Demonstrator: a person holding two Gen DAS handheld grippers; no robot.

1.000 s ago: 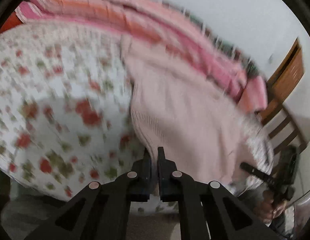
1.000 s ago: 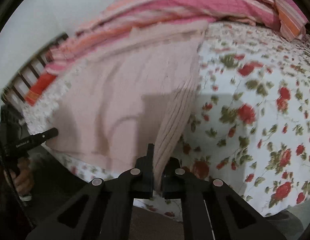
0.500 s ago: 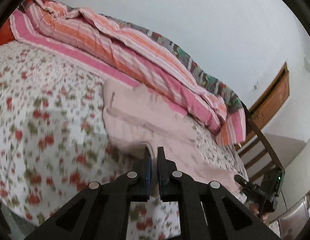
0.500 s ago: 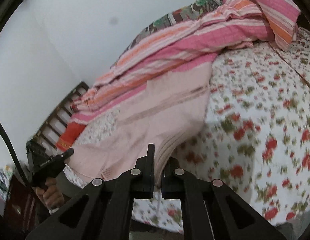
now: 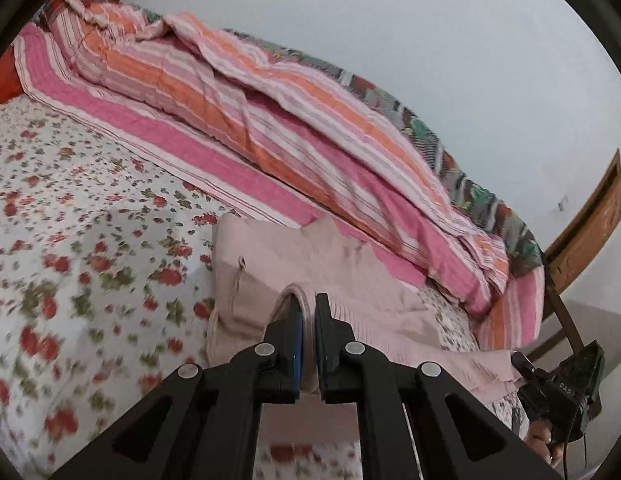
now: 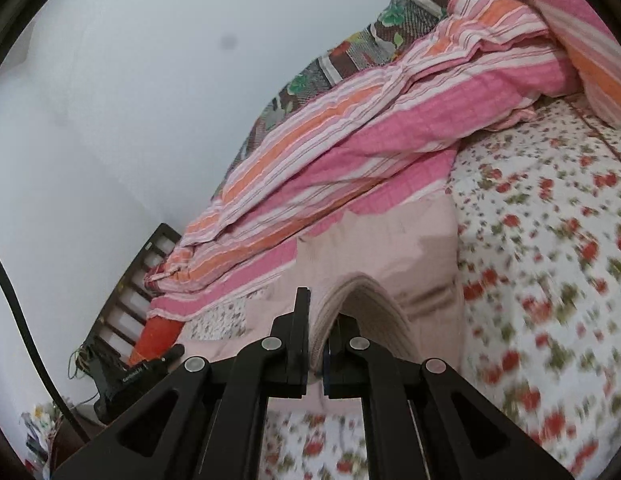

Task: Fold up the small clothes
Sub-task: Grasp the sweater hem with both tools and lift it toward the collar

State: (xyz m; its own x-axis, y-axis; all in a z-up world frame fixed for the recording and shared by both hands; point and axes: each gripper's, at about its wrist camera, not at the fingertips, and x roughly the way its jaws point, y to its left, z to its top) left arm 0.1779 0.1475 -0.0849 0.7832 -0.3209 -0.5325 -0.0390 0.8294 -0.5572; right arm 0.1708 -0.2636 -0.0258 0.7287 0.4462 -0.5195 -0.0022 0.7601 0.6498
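Across the bed (image 5: 70,208): pink sweater (image 5: 270,256) stretches toward twelve o'clock.
Left gripper (image 5: 308,312): jaws clamped on ribbed hem.
Right gripper (image 6: 322,320): likewise, equally near.

One pink knit garment (image 5: 350,276), two grippers, one striped quilt (image 5: 238,92), and perhaps one patterned blanket (image 5: 470,188) behind.

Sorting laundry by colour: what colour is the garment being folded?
Pale pink knit garment, clearest in the right wrist view.
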